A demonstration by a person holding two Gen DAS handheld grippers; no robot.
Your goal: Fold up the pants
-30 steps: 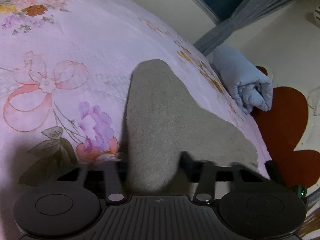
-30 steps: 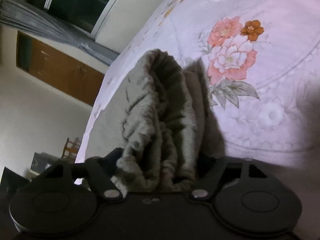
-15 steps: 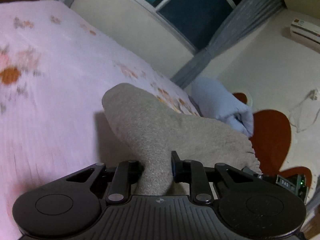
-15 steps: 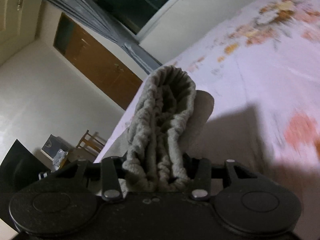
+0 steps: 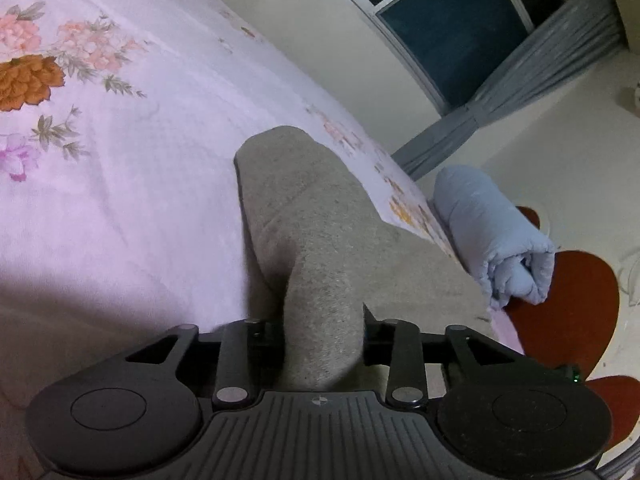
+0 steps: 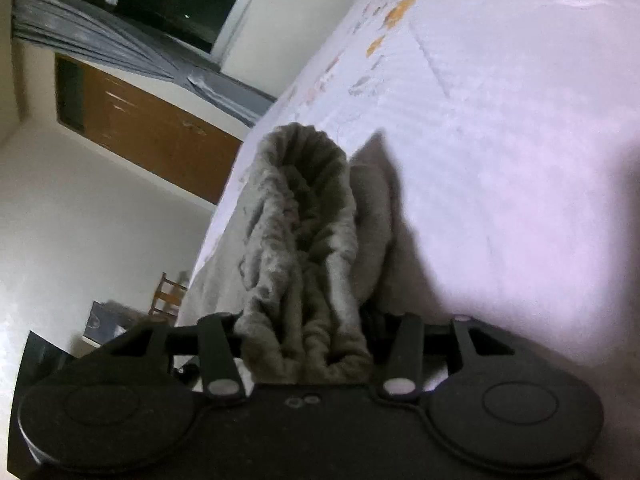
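The grey fleece pants (image 5: pixel 308 216) lie on a pink floral bedspread (image 5: pixel 120 168). In the left wrist view my left gripper (image 5: pixel 324 332) is shut on a smooth fold of the pants, which rises from the jaws and drapes forward onto the bed. In the right wrist view my right gripper (image 6: pixel 308 344) is shut on the gathered, ribbed waistband of the pants (image 6: pixel 304 240), bunched between the jaws and lifted off the bedspread (image 6: pixel 500 140). The fingertips of both grippers are hidden by the cloth.
A rolled light-blue blanket (image 5: pixel 492 236) lies at the bed's right edge, with a red headboard (image 5: pixel 572 304) behind it. A window (image 5: pixel 452 20) with grey curtains is beyond. The right wrist view shows a wooden wardrobe (image 6: pixel 144 124) and a chair (image 6: pixel 168 296) past the bed's edge.
Both grippers swung up with the pants half a second ago, then came back down toward the bed. Both stay shut on the cloth throughout.
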